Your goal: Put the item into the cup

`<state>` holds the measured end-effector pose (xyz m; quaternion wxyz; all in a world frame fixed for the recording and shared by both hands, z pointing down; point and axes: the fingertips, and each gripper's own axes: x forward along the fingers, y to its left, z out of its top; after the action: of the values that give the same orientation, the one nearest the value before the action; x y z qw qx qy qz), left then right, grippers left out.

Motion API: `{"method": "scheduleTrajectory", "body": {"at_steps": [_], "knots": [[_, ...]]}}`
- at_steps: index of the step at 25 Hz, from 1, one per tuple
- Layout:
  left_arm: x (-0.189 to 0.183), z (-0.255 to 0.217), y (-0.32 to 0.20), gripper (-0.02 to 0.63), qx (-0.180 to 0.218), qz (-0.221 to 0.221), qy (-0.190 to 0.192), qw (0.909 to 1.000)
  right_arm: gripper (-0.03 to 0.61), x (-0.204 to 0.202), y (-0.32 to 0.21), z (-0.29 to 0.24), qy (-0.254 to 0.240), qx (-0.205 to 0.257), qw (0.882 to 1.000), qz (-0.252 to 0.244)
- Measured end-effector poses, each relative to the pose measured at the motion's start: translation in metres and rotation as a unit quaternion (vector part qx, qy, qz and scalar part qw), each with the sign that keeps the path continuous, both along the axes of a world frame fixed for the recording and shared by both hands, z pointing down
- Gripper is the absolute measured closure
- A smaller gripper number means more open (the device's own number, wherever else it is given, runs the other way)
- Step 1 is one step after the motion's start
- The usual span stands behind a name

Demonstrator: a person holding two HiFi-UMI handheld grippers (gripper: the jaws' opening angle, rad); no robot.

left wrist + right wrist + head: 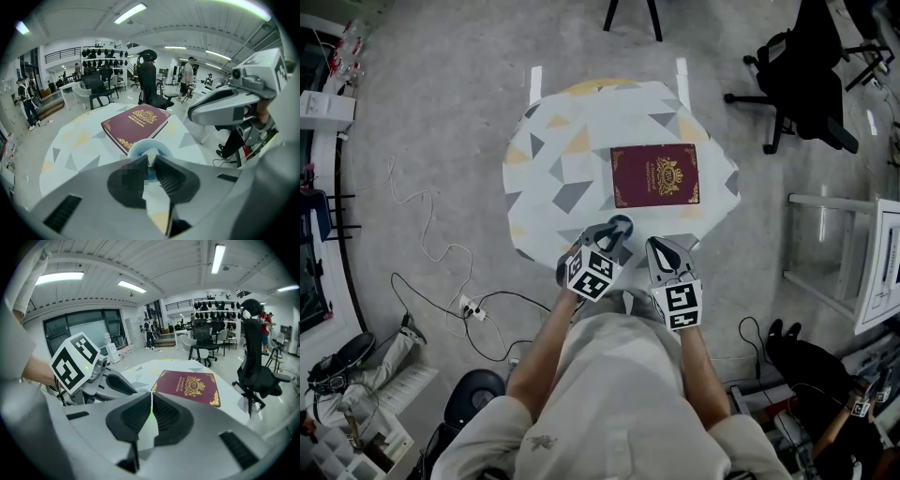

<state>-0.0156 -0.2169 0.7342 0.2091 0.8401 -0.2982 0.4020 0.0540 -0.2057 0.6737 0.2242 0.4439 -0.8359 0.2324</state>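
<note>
Left gripper: jaws closed on a small pale item, tips directly over the mouth of the blue cup. Right gripper: jaws pressed together, empty, just beside the left one. Cup stands near a maroon book on the patterned table.

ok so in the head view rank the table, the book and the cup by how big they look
1. table, largest
2. book
3. cup, smallest, even allowing for the part that's hidden
</note>
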Motion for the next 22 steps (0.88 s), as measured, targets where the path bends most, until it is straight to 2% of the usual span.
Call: {"method": "scheduleTrajectory", "body": {"at_steps": [7, 22], "knots": [[-0.002, -0.002, -0.001, 0.541, 0.003, -0.005, -0.006, 1.0, 0.56, 0.0, 0.001, -0.003, 0.0, 0.001, 1.0, 0.001], [-0.005, -0.014, -0.005, 0.518, 0.017, -0.017, 0.005, 0.9997, 0.56, 0.001, -0.002, -0.008, 0.004, 0.011, 1.0, -0.001]]}}
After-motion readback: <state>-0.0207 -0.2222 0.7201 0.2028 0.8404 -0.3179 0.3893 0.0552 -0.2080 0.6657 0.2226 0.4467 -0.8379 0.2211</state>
